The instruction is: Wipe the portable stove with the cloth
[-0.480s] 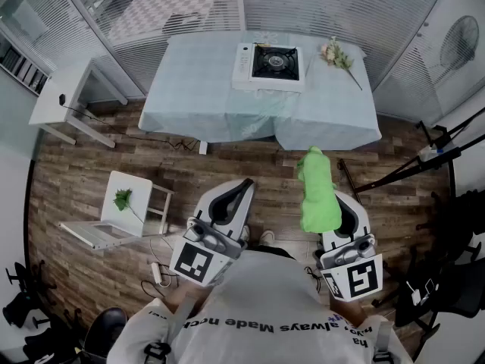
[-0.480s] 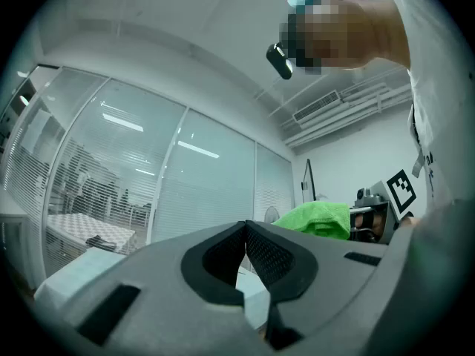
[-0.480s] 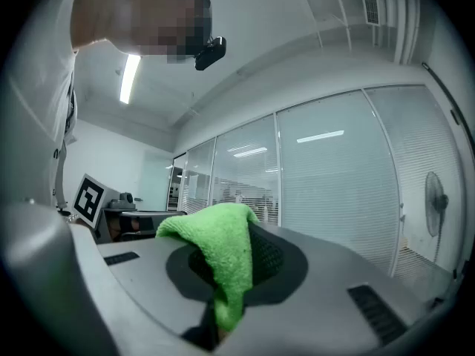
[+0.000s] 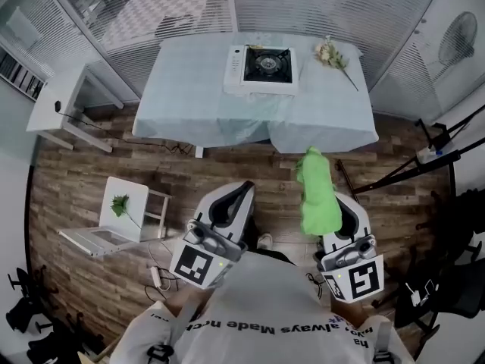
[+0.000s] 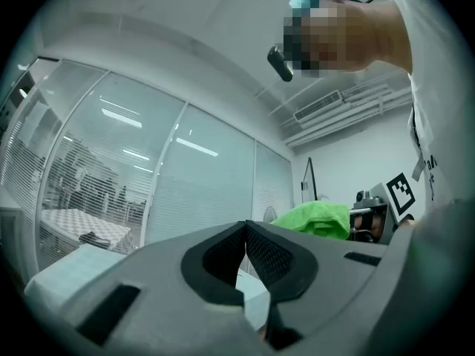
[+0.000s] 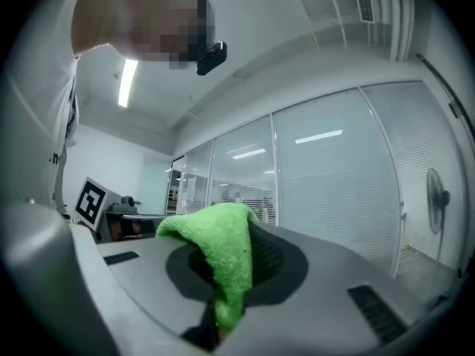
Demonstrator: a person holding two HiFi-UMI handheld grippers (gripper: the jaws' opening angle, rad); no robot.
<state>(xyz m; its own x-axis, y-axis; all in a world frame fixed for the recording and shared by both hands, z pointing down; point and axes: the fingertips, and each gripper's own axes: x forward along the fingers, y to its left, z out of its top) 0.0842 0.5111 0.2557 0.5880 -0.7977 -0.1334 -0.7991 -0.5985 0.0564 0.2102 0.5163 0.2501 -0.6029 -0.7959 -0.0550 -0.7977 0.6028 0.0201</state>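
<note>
**Task item.** The portable stove (image 4: pixel 261 68) has a white casing and a black square top panel with a round burner at its centre. It sits on the far middle part of a table (image 4: pixel 189 101) covered with a pale blue cloth. A sprig of flowers (image 4: pixel 334 54) lies to its right, apart from it. The stove is well apart from both grippers, with a stretch of wood floor (image 4: pixel 98 173) between them.

**Cloth.** The cloth (image 4: pixel 318 194) is bright green with a napped surface. It is bunched lengthwise over the front of the right gripper (image 4: pixel 339 203).

**Tool state.**
- Right gripper: the jaws are clamped on the cloth. One fold rises above the jaws and hangs to the left. The rest runs down between the pads.
- Left gripper (image 4: pixel 244 188): the jaws are closed against each other, tip to tip, with nothing between them.

**Limits of view.**
- In the head view the cloth covers the right gripper's jaw tips.
- In the right gripper view the lower end of the cloth drops into the dark gap between the jaws, and its edge cannot be made out.
- The controls on the stove's left strip are too small to read.
- Both gripper views are tilted upward at the ceiling and the glass partitions.
- The left gripper view shows only the top of the cloth behind the gripper body.
</note>
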